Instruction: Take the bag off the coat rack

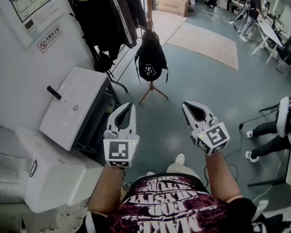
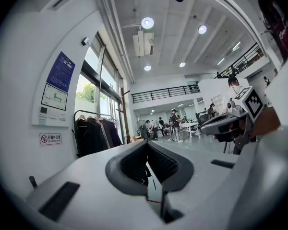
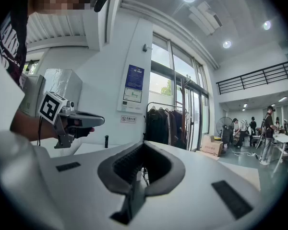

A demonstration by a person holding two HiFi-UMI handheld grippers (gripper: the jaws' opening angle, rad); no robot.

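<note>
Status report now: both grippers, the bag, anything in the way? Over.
Left gripper and right gripper shut, empty, level. Bag hangs on coat rack ahead, untouched. Bare floor between; white cabinet close at left.

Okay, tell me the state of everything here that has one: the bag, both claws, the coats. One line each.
Bag: hanging on the coat rack, not yet taken off.
Left claw: shut, empty, short of the bag.
Right claw: shut, empty, short of the bag.
Coats: hanging by the wall.
</note>
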